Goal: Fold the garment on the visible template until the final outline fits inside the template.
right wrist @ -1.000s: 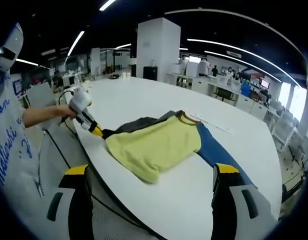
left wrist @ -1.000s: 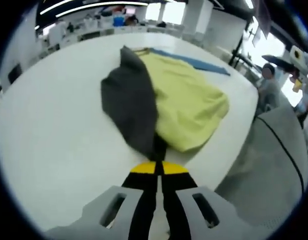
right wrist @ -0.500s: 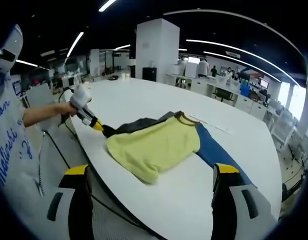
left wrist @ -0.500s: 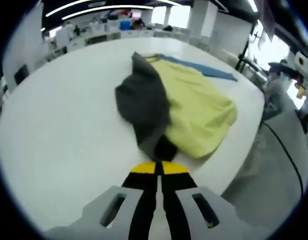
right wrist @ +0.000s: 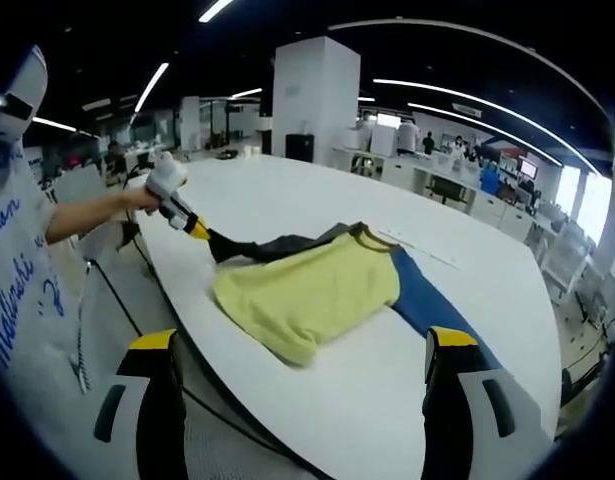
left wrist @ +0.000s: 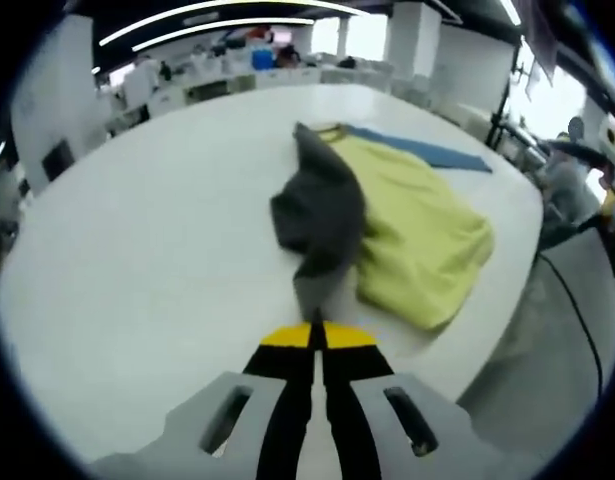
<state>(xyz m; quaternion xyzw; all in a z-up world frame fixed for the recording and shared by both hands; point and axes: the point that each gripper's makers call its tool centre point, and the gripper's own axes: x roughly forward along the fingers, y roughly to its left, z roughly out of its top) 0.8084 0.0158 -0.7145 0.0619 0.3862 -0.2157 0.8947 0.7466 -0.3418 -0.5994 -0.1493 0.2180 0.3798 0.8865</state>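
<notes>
Since a second ago, the dark grey sleeve of the garment (left wrist: 320,215) has been drawn up and across by the left gripper (left wrist: 317,338), so that the grey cloth, spread wide over the yellow body earlier, is now bunched into a narrower hanging fold.

In the left gripper view, the yellow-tipped jaws are seen pressed together, with a thin end of the grey sleeve pinched between their tips. From there the grey sleeve rises away from the jaws and is draped over the near side of the yellow knitted garment body (left wrist: 417,235), which lies on the white oval table (left wrist: 147,230). The garment's long axis runs away from the gripper, up and to the right in this view, towards a blue strip (left wrist: 427,155) lying flat on the table beyond the collar.

In the right gripper view, the right gripper (right wrist: 305,375) is held with its two yellow-tipped jaws wide apart and nothing between them, well short of the garment. The yellow body (right wrist: 307,292) is seen beyond the jaws, near the table edge, its long axis running from lower left to upper right. The blue part (right wrist: 432,305) extends to the right. At upper left the left gripper (right wrist: 197,228), held in a person's hand (right wrist: 147,197), is clamped on the stretched grey sleeve (right wrist: 262,246).
</notes>
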